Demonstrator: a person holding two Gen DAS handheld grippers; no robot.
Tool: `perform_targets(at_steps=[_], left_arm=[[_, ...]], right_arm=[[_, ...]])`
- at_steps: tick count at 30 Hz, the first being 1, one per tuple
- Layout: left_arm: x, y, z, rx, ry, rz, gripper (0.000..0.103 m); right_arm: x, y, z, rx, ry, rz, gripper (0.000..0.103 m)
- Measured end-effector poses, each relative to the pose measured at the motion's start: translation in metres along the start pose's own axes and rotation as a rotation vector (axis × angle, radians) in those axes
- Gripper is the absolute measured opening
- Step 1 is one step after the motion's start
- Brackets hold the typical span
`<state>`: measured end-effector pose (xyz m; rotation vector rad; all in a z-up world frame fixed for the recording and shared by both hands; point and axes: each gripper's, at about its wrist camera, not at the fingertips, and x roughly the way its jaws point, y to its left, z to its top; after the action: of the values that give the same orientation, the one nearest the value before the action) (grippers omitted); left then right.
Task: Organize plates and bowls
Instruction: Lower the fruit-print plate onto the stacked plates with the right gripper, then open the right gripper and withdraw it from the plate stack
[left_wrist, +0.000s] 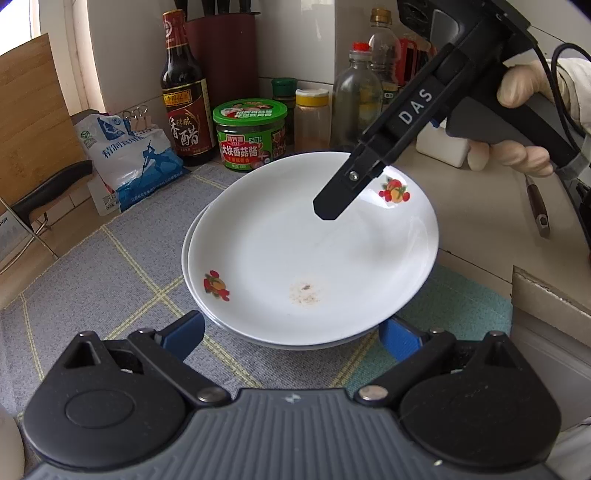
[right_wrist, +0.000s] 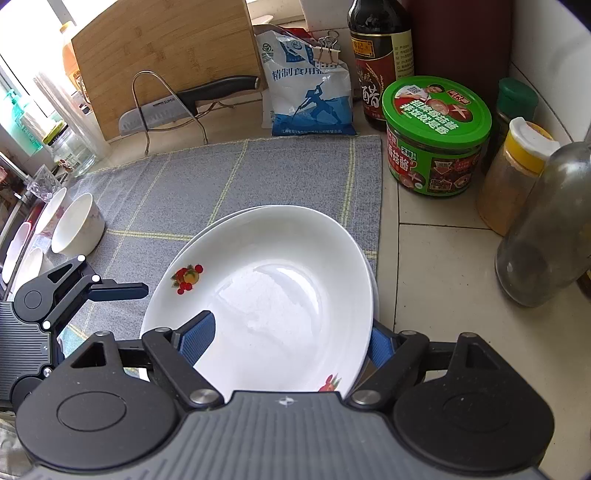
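- Count two white plates (left_wrist: 310, 254) stacked at the centre of the frame in both views, resting on the grey checked mat (left_wrist: 110, 273) that covers the surface.
- The top plate (right_wrist: 273, 291) sits slightly offset on the lower plate (right_wrist: 221, 223), whose rim shows along the upper left edge of the stack.
- Count at least two white bowls (right_wrist: 75, 225) at the left edge of the right wrist view, well apart from the plates; further pale rims beside them are too cropped to identify.
- Your left gripper (left_wrist: 291, 336) has its fingers spread wide, one blue pad on each side of the near edge of the stack, holding nothing; contact with the plates cannot be confirmed.
- Your right gripper (right_wrist: 284, 343) has its fingers set wide across the near rim of the top plate: the left pad lies over the inside of the plate, the right pad sits outside the rim. Whether they grip cannot be told.
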<state>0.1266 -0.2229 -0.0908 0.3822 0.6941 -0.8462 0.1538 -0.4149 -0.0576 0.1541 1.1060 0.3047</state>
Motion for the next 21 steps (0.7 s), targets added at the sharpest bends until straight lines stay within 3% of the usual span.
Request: perform_targets(at_steps=[14,18,21], left_arm=[[-0.003,0.0,-0.006,-0.019,-0.014,0.031,0.1],[-0.011,0.003,-0.007,-0.048,-0.046,0.035,0.1],[-0.018,0.007,-0.006,-0.072,-0.069,0.05,0.101]], right_arm=[[-0.006,0.014,-0.012,-0.04,0.008,-0.115,0.089],[-0.016,0.028,-0.016,-0.09,-0.059,-0.143,0.103],[-0.022,0.041,-0.017,-0.125,-0.096,-0.16,0.103]])
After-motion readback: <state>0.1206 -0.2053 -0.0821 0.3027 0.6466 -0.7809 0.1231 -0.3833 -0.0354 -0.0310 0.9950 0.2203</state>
